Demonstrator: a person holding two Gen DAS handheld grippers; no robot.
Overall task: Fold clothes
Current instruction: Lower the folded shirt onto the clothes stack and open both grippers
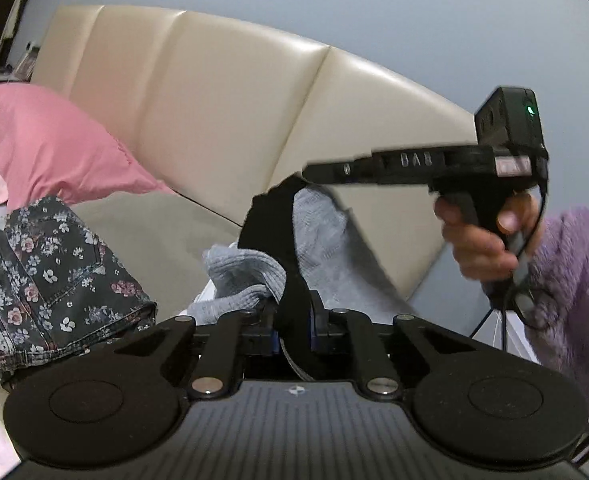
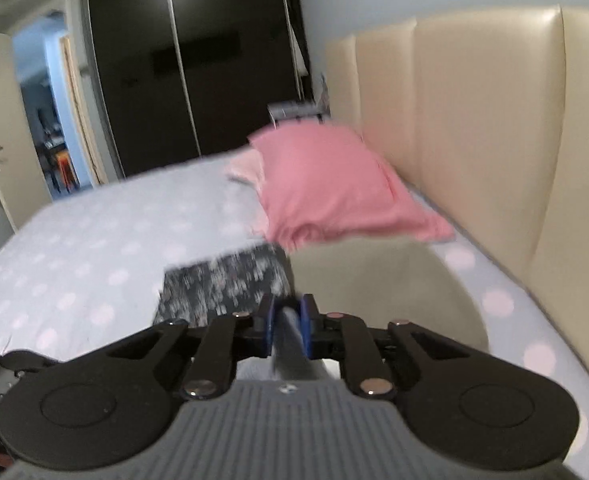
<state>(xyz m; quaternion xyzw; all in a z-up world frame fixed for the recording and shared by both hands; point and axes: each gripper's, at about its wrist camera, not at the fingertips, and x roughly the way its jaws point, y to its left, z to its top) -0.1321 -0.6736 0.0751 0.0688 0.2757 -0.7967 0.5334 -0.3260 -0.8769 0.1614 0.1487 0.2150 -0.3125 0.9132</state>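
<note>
Here the left gripper (image 1: 293, 316) pinches a black band of the grey knit garment (image 1: 326, 236), its jaws pressed onto the fabric. The right gripper (image 2: 287, 326) clamps a grey fold of it too, held by the person's right hand (image 1: 490, 236) at three o'clock in the left view. Between them the garment hangs lifted, ribbed and soft. Beyond, the dotted bedsheet (image 2: 94, 240) lies broad toward nine o'clock. A floral denim piece (image 1: 42, 280) rests beside a pink pillow (image 2: 334, 184); the padded cream headboard (image 1: 214, 92) bounds twelve o'clock.
</note>
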